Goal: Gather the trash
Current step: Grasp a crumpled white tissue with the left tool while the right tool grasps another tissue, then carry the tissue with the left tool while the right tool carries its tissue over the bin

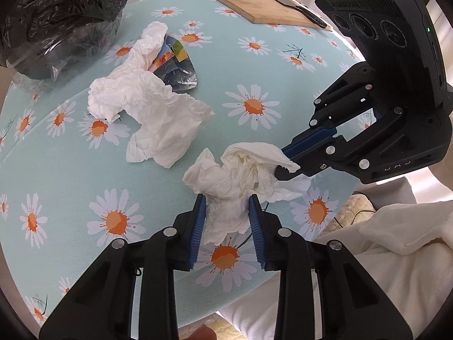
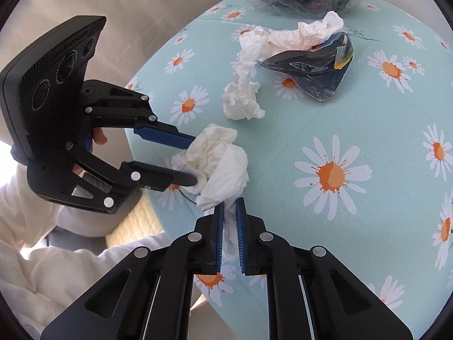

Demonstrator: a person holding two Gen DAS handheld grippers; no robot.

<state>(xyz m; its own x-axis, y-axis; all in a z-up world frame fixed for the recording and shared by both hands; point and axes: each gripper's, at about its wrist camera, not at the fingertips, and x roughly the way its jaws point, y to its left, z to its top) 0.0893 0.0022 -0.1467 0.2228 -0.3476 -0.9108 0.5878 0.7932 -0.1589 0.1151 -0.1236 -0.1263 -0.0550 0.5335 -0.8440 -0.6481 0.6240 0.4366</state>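
Surface: round table (image 1: 68, 170) under a pale blue cloth printed with white-and-orange daisies, a pale upholstered seat behind it; my cream sleeve (image 1: 396, 240) shows at the near edge.

Item 1, crumpled white tissue (image 1: 240, 175). Lies at the near edge of the table, held at both ends. My left gripper (image 1: 228, 201) has its blue pads drawn in against the lower tail of the wad, the paper bunched between them. My right gripper (image 2: 230, 204) is closed almost flat on a thin twisted corner of the same tissue. I judge the double hold suits a loose, floppy piece: pinched at one end only, it could unfold and trail.

Item 2, larger white tissue (image 1: 153, 113). Sprawled mid-table, apart from item 1, not held. Its far end overlaps item 3.

Item 3, dark foil snack wrapper (image 2: 311, 76). Flattened, with a yellow printed corner, partly tucked under the tissue's far end. Not held.

Item 4, black bin bag (image 1: 56, 14). Bulky, sits at the far side of the table beyond items 2 and 3; I take it as the destination for the trash, kept within reach.

Item 5, wooden cutting board (image 1: 254, 2) with a knife (image 1: 297, 5) on it, far edge. Not trash, untouched.

Status: first piece gripped, nothing yet bagged that I can see.
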